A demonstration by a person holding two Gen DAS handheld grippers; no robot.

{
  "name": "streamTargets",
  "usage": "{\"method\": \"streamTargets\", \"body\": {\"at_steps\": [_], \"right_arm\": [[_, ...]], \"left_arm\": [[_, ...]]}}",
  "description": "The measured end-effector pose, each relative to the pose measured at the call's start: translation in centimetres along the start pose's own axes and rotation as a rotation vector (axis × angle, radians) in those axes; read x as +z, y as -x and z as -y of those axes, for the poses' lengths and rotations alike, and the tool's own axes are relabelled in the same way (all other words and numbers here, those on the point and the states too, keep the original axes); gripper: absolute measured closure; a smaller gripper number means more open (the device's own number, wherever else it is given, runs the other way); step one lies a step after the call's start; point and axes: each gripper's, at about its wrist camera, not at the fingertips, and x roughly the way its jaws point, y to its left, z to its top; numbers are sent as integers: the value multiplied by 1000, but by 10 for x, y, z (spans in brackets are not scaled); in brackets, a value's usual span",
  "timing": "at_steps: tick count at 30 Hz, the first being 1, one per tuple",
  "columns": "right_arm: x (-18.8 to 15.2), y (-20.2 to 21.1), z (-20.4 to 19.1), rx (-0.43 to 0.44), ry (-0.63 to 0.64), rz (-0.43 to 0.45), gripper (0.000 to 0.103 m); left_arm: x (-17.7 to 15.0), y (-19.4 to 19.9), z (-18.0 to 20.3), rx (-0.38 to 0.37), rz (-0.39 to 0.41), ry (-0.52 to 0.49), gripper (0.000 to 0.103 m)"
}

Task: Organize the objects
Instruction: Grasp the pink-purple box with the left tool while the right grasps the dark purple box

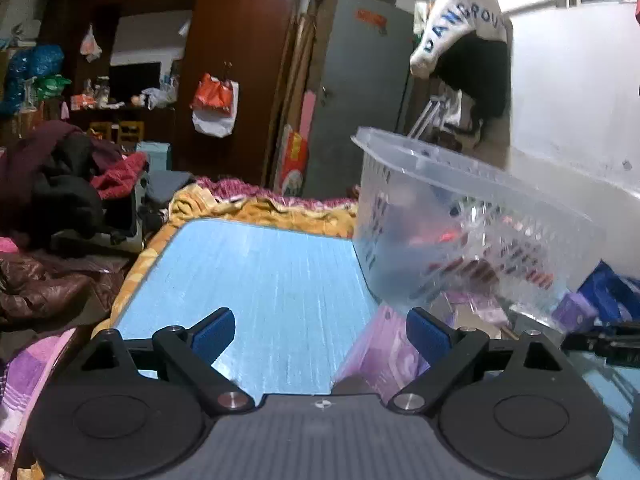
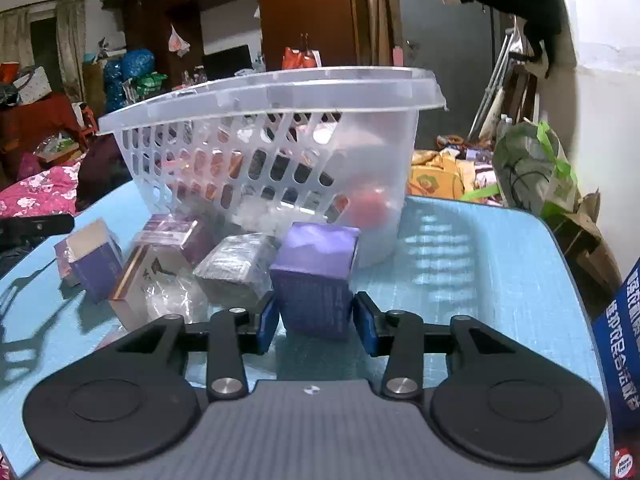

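A clear plastic basket (image 2: 280, 92) with slotted walls stands on the blue mat (image 2: 480, 272) and holds several small items. In front of it lie a few small boxes. The nearest, a purple box (image 2: 316, 272), stands upright between the blue pads of my right gripper (image 2: 316, 324), which press on its two sides. My left gripper (image 1: 320, 336) is open over the bare mat (image 1: 272, 280), with nothing between its fingers. A pink-purple packet (image 1: 384, 348) lies just inside its right finger, below the basket (image 1: 460, 184), which looks tilted and blurred in this view.
Left of the purple box lie a wrapped dark box (image 2: 236, 264), a brown-and-white box (image 2: 144, 280), a clear-cased purple box (image 2: 176, 232) and a small open purple box (image 2: 96, 264). A blue package (image 2: 620, 340) leans at the mat's right edge. Heaped clothes (image 1: 60, 184) surround the mat.
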Motion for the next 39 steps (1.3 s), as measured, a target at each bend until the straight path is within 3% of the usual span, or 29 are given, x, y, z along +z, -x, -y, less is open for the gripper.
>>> {"method": "streamTargets", "body": {"at_steps": [3,7,10,11,12,21,39], "right_arm": [[0,4,-2,-2,10,21,58],[0,8,1,9,-15,55,59],[0,12,2,4,-26,78,59],[0,14,1,3,-23,86,59],[-1,15,0,5,-17,92,59],[-1,21,-5,2,8,143,61],[-10,49,-5,32,-3,320,61]], "left_arm": [[0,-14,18,-17,-84,-96,9],[-3,-20,38,14,-116,-208,10],[-3,-19,35,39,-122,-183,31],[-3,-20,32,23,-131,-168,46],[-3,-21,29,11,-139,-154,54],[-3,-5,16,-72,-42,-79,55],[-3,13,7,-69,66,-19,55]]}}
